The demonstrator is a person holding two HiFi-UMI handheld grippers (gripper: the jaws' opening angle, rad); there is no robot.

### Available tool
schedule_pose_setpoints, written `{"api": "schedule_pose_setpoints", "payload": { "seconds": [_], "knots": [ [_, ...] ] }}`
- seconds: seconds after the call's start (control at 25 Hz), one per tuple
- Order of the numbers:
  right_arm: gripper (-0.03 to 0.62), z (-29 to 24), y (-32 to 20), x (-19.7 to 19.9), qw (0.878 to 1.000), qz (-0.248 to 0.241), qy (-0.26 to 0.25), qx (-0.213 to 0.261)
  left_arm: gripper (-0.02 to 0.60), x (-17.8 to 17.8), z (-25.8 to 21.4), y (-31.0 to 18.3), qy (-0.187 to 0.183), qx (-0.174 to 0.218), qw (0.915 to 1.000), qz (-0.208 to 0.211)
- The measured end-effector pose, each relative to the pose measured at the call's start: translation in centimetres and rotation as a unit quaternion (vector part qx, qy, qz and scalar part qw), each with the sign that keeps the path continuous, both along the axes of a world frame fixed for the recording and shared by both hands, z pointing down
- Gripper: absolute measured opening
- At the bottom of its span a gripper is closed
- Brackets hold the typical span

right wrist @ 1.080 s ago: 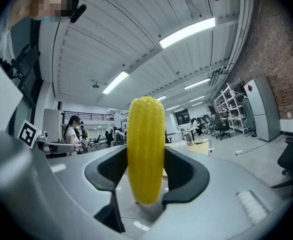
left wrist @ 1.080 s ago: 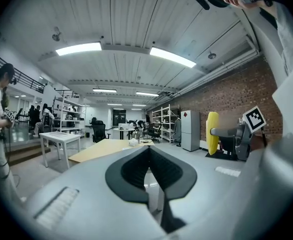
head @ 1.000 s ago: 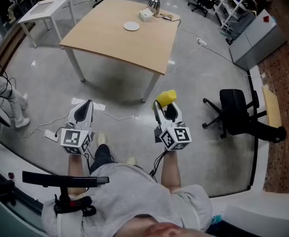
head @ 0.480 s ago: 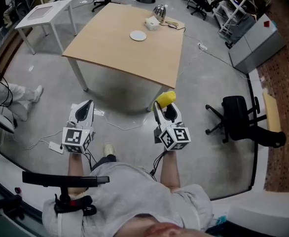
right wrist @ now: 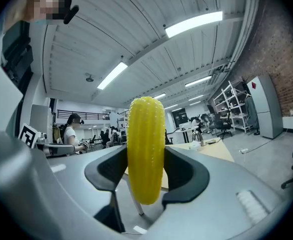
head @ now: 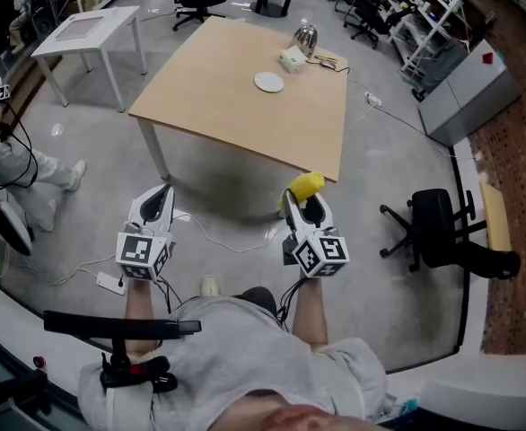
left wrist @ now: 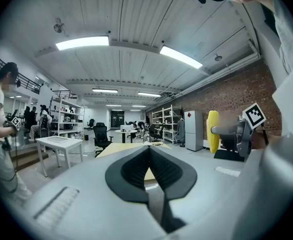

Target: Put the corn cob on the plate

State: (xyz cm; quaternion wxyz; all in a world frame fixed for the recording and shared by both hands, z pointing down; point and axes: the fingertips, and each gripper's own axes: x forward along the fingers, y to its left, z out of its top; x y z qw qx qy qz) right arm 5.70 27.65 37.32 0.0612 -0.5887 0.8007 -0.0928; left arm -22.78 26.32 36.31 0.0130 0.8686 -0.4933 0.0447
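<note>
- Out on the concrete floor, short of the tabletop [head: 218, 88], the corn cob [head: 304, 185] is held in the right gripper [head: 301, 197], well apart from the white plate [head: 269, 82] meant for it.
- Against a second earlier, the tabletop and plate are found lower and nearer in the head view, while both grippers are kept at the same spot before the body. A walk toward the table is judged to be under way, with the carry partly done and the placing not yet begun.
- The right gripper's fingers are closed on the cob's lower half, one against each side, as shown in the right gripper view.
- The cob is held upright. Its long axis is set vertical, across the line of the fingers, with the rounded tip pointed up above them and the lower end hung below. In the head view it is foreshortened to a short yellow stub at the fingertips.
- The left gripper [head: 155, 200] is carried alongside, apart from the cob, its fingers brought together with nothing between them.
- The plate is seen bare toward the tabletop's far side, with a white box [head: 292, 58] and a metal kettle [head: 305, 39] just beyond it.
- For the set-down, it is judged that the cob will need tipping from upright to lying flat.
</note>
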Motion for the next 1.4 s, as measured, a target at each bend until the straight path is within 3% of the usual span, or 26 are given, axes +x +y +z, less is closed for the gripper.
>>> {"api": "schedule_pose_setpoints", "payload": {
  "seconds": [0.36,0.56,1.0,1.4],
  "knots": [
    [0.232,-0.1,-1.4,-0.5,1.000,-0.009,0.005,-0.002,0.020,-0.8,-0.1,-0.6,0.005,-0.002,0.9999,-0.012],
    [0.232,0.9,-5.3,-2.1,1.000,-0.003,0.006,-0.011,0.020,-2.6,1.1,-4.9,0.003,-0.008,1.0000,-0.005],
    [0.232,1.5,-14.4,0.4,1.000,0.007,0.001,-0.008,0.020,-0.5,1.1,-13.5,-0.008,-0.008,0.9999,-0.002],
    [0.232,3.5,-22.1,4.3,0.999,0.023,-0.005,-0.024,0.020,4.4,1.5,-22.5,-0.014,-0.010,0.9996,0.023]
  ]
}}
